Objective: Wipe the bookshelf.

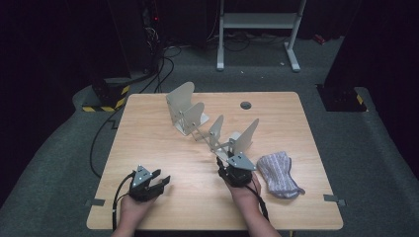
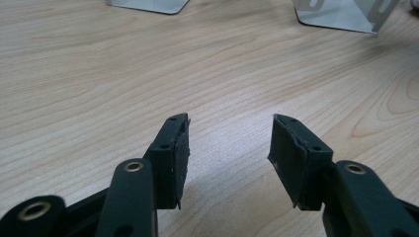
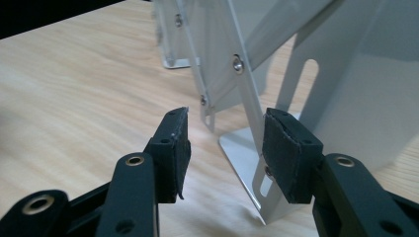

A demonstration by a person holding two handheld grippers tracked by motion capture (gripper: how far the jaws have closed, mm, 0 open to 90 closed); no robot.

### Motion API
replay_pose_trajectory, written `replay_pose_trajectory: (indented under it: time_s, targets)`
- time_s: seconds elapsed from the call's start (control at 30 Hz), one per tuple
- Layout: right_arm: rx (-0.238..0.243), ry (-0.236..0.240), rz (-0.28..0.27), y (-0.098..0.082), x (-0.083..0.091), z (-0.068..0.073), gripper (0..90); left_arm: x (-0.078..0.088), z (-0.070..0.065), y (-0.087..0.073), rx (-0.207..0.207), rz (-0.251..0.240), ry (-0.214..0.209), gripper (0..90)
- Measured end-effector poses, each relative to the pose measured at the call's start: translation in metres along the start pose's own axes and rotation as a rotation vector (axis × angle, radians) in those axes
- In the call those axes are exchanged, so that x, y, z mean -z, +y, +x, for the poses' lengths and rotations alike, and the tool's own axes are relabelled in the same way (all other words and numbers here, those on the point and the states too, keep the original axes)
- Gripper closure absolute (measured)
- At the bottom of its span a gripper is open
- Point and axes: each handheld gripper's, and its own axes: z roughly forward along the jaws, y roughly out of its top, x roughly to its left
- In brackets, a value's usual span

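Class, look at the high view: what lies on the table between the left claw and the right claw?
Nothing: between the left claw and the right claw, the high view shows bare wooden table. The metal rack stands farther back.

no readable text, no labels (anywhere)

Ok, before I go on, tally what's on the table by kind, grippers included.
Metal rack: 1
Sock: 1
Grippers: 2, the left gripper and the right gripper, both with jaws open and nothing between them
Total: 4
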Motion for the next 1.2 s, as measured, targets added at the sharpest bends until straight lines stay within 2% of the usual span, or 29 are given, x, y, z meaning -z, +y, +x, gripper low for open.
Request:
replay_pose_trajectory:
  time_s: [0.23, 0.5, 0.6, 0.7, 0.8, 0.9, 1.03, 1.2]
  targets:
    - [-0.014, -0.068, 0.031, 0.011, -0.013, -0.022, 52.8, -0.001, -0.001, 0.003, -0.001, -0.006, -0.017, 49.4]
    - [-0.067, -0.153, 0.056, 0.022, -0.025, -0.056, 52.2, -0.002, -0.001, 0.002, -0.006, 0.004, -0.02, 49.4]
    - [-0.074, -0.173, 0.069, 0.025, -0.027, -0.062, 51.5, -0.001, -0.003, 0.001, -0.005, 0.005, -0.019, 49.4]
    - [-0.056, -0.168, 0.031, 0.028, -0.016, -0.056, 51.5, -0.001, -0.004, 0.002, -0.012, 0.003, -0.02, 49.5]
    - [-0.005, -0.135, -0.022, 0.036, -0.001, -0.04, 51.5, -0.002, -0.004, 0.002, -0.005, 0.008, -0.019, 49.3]
    - [0.019, -0.084, -0.052, 0.049, 0.003, -0.026, 52.3, -0.002, -0.004, 0.002, -0.002, 0.007, -0.021, 49.4]
    - [0.063, -0.046, -0.063, 0.067, -0.007, -0.008, 54.9, -0.002, -0.004, 0.002, -0.004, 0.006, -0.023, 49.4]
    - [0.102, -0.023, -0.045, 0.088, -0.034, 0.008, 57.1, -0.002, -0.004, 0.002, -0.009, 0.008, -0.031, 49.3]
